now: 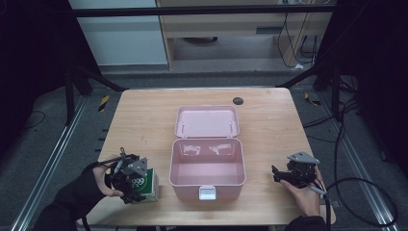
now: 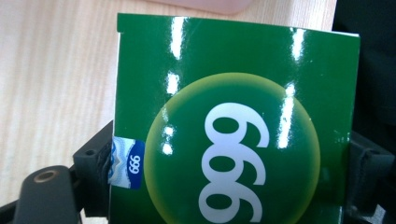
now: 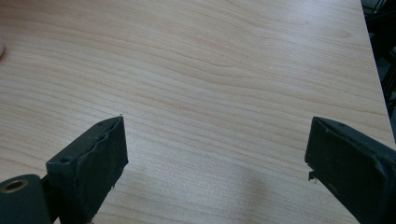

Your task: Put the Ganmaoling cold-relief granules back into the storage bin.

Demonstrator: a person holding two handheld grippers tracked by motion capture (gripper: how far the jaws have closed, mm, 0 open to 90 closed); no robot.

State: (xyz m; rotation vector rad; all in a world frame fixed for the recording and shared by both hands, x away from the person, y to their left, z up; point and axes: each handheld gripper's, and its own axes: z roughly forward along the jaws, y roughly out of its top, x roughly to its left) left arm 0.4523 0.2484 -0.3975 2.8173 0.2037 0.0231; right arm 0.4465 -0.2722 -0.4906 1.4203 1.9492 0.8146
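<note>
Currently: left gripper [image 1: 129, 185] is clamping green box [image 2: 233, 126], lower left; right gripper [image 3: 215, 158] is idling, jaws apart; next, likely lifting into pink case [image 1: 208, 185], centre.

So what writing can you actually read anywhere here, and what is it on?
"999", large white digits in a yellow-green circle, on the green box between the left gripper's jaws.
"999", small white digits on a blue patch at that box's edge.
The pink case, table and right gripper carry no readable text.
</note>
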